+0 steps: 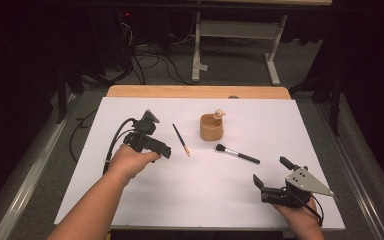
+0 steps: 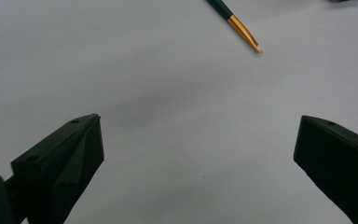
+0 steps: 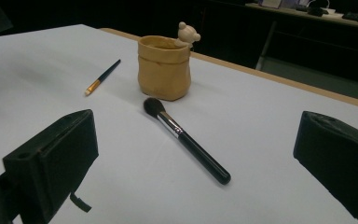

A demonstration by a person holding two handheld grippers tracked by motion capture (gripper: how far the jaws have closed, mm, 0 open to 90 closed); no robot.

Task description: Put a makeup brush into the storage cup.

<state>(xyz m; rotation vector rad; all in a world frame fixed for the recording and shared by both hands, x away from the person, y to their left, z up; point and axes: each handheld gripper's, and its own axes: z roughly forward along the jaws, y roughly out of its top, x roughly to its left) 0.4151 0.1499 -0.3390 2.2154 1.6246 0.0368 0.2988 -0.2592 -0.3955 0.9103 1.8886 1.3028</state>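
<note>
A tan cup (image 1: pixel 211 127) with a small bear figure (image 1: pixel 219 114) on its rim stands upright near the middle of the white sheet (image 1: pixel 200 200). To its left lies a thin dark brush (image 1: pixel 181 139) with a gold ferrule. To its front right lies a black powder brush (image 1: pixel 237 154), bristles toward the cup. My left gripper (image 1: pixel 160 134) hovers open just left of the thin brush (image 2: pixel 235 21), nothing between its jaws (image 2: pixel 198 126). My right gripper (image 1: pixel 271 171) is open near the front right, facing the powder brush (image 3: pixel 186 140) and cup (image 3: pixel 163 67).
The white sheet covers a wooden table whose far edge (image 1: pixel 195 91) shows. Beyond it stand a grey table frame (image 1: pixel 235 30) and cables (image 1: pixel 145 62) on the floor. A metal rail (image 1: pixel 35 170) runs along the left.
</note>
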